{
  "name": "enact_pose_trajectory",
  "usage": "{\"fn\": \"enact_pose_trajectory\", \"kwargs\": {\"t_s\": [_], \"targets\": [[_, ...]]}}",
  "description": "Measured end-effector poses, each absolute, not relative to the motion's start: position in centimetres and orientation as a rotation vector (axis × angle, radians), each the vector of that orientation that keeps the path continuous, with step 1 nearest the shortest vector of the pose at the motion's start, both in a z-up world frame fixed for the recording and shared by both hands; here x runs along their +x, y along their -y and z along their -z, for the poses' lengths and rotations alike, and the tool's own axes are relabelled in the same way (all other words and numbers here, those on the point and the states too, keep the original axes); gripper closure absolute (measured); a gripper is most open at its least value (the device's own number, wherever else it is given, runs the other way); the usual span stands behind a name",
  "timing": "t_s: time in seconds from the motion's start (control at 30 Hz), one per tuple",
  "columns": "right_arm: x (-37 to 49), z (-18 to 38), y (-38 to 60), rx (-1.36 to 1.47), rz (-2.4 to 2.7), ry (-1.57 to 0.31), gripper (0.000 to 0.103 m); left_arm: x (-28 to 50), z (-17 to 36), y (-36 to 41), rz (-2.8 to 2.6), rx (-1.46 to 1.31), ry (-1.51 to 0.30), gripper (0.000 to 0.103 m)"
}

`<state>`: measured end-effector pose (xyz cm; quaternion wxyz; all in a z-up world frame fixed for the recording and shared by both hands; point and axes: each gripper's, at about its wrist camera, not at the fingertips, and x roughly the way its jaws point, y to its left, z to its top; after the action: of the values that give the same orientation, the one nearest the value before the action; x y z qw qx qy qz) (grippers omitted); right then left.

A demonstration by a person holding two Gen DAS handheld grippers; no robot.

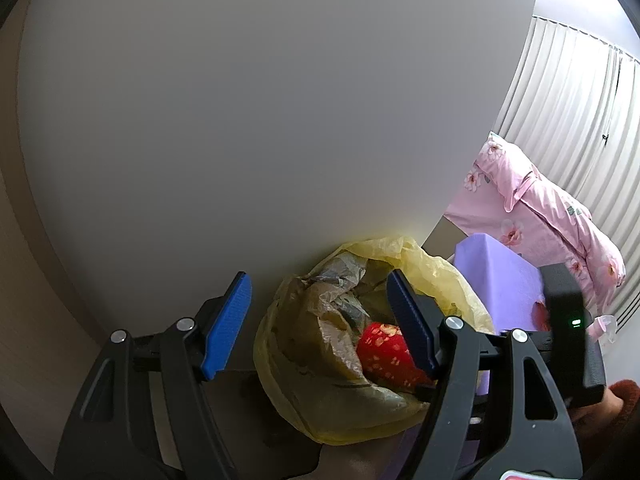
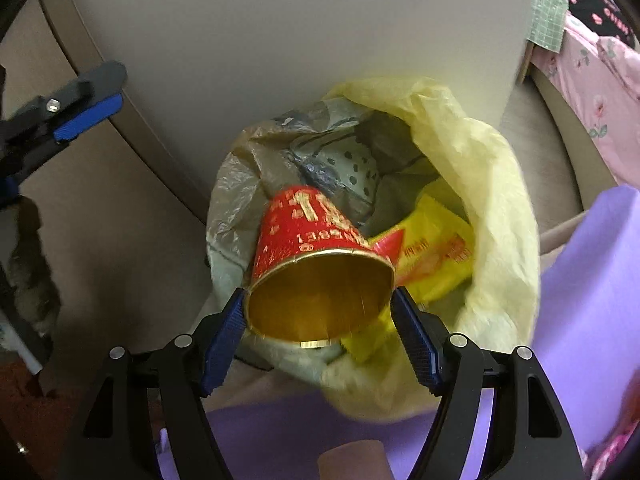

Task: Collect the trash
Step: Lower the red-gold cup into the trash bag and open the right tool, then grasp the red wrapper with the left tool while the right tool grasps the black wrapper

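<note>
A yellow trash bag (image 2: 492, 184) stands open against a white panel, stuffed with crumpled plastic and a yellow wrapper (image 2: 436, 256). My right gripper (image 2: 318, 294) hangs over the bag's mouth, shut on a red paper cup (image 2: 304, 224). Its pads press the gold rim from both sides, and the cup's bottom points down into the bag. In the left wrist view the same cup (image 1: 382, 352) shows inside the bag (image 1: 440, 276), partly behind my finger. My left gripper (image 1: 318, 280) is open and holds nothing, a short way off to the bag's left.
The white panel (image 1: 240, 120) rises right behind the bag. A purple surface (image 2: 592, 280) lies to the right and in front of it. Pink flowered bedding (image 1: 540, 216) and pale curtains (image 1: 580, 100) are at the far right. A wooden floor shows on the left.
</note>
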<state>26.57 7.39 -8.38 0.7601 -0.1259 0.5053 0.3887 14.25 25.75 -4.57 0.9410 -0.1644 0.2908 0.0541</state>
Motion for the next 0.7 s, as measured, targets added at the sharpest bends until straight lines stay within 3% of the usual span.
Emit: {"fn": "enact_pose_trajectory", "kwargs": {"t_s": [0.23, 0.7], "targets": [[24.9, 3.5, -3.3, -0.141, -0.754, -0.800, 0.034, 14.4, 4.8, -25.5, -0.101, -0.343, -0.599, 0.037], [20.9, -0.7, 9.3, -0.176, -0.481, -0.679, 0.034, 15.6, 4.7, -16.2, 0.163, -0.265, -0.630, 0.036]]}}
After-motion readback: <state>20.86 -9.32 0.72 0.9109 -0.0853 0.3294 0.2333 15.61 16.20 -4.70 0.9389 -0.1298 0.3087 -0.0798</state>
